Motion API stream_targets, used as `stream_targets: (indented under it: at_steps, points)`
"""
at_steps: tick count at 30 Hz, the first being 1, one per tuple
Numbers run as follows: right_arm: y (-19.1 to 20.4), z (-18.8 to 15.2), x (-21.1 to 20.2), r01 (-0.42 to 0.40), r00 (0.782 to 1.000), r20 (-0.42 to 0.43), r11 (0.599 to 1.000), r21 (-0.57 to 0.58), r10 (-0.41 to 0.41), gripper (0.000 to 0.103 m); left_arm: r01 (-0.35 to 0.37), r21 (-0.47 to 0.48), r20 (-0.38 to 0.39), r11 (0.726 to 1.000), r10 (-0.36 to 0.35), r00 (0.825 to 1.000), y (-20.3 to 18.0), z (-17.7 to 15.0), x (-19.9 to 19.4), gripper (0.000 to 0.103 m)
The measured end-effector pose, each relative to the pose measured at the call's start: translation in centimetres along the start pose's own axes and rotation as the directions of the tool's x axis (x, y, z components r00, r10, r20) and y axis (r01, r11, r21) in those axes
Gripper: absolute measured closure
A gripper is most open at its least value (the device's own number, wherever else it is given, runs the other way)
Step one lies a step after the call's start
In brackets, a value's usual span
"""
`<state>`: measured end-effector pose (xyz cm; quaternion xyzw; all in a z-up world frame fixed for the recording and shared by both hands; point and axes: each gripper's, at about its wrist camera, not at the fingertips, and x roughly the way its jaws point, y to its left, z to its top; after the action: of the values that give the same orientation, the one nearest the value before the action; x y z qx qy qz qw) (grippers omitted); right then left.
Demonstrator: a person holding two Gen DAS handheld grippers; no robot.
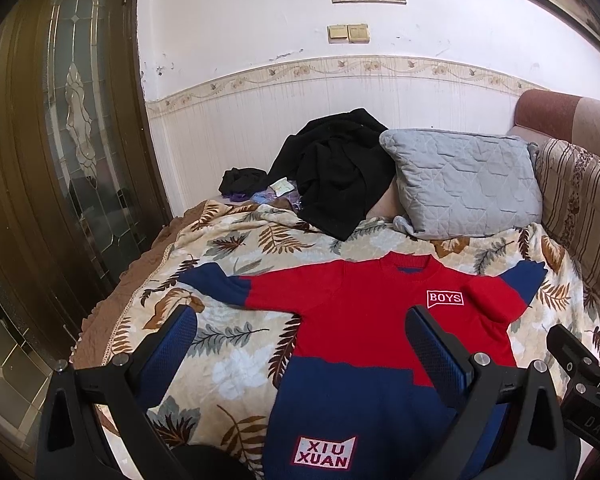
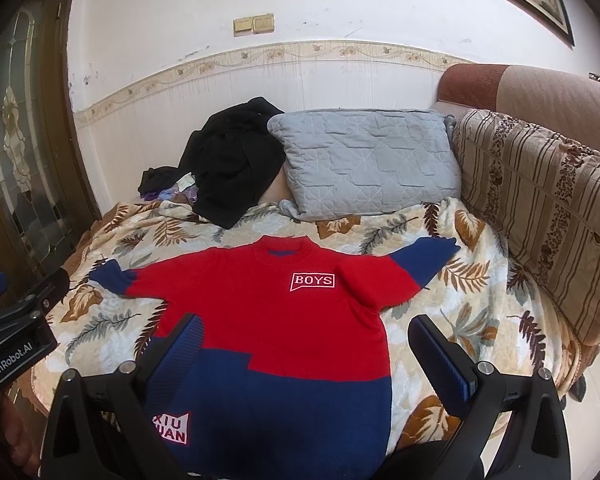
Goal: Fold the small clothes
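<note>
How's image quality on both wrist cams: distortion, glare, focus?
Left wrist view: heavy fisheye, door frame bows, corners vignette black; sweater sharp, evenly lit. Right wrist view: same barrel bend in the wallpaper border, mild washout on the white wall; sweater text readable. Both grippers' jaws sit open, close and slightly soft.

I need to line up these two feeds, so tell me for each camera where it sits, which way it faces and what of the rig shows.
Left wrist: on the left gripper, facing across the bed to the wall, over the sweater's left half; both open fingers show, plus the right gripper's edge.
Right wrist: on the right gripper, same heading, over its right half; the left gripper's body shows at left.
Shared: sweater, grey pillow, black clothes.
</note>
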<state>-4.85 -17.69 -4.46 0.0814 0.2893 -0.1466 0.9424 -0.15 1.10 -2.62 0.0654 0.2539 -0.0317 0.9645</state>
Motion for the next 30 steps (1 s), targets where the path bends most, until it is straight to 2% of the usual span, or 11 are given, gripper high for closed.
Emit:
stream_targets:
  at_steps: [12,19,23,26,28,30]
  points:
    - [0.0,0.1,1.0,0.046,0.998,-0.038,0.997,-0.057,-0.048,0.0,-0.008,0.01,-0.032,1.0,0.008,0.999,-0.3,-0.4,1.3,0.0]
    - [-0.6,0.5,2.8,0.032,0.999,-0.038,0.999,0.007,-0.032,0.0,-0.052,0.007,-0.092,0.999,0.053,0.994,0.1,-0.9,4.6,0.0]
    - [-1.2,1.1,3.9,0.051,0.999,0.009,0.999,0.006,-0.051,0.0,-0.067,0.01,-0.115,0.998,0.067,0.991,0.2,-1.1,6.5,0.0]
    - [-1.4,1.5,5.2,0.058,0.998,-0.014,0.998,0.013,-0.058,0.0,-0.071,0.018,-0.134,0.997,0.073,0.988,-0.2,-1.2,8.2,0.0]
    - [-1.4,1.5,6.3,0.048,0.996,-0.076,0.998,0.036,-0.045,0.0,-0.073,0.026,-0.145,0.997,0.076,0.987,-0.5,-1.3,9.3,0.0]
    - [-1.6,1.8,7.2,0.067,0.996,-0.061,0.998,0.022,-0.065,0.0,-0.072,0.034,-0.159,0.997,0.076,0.984,-1.0,-1.2,10.5,0.0]
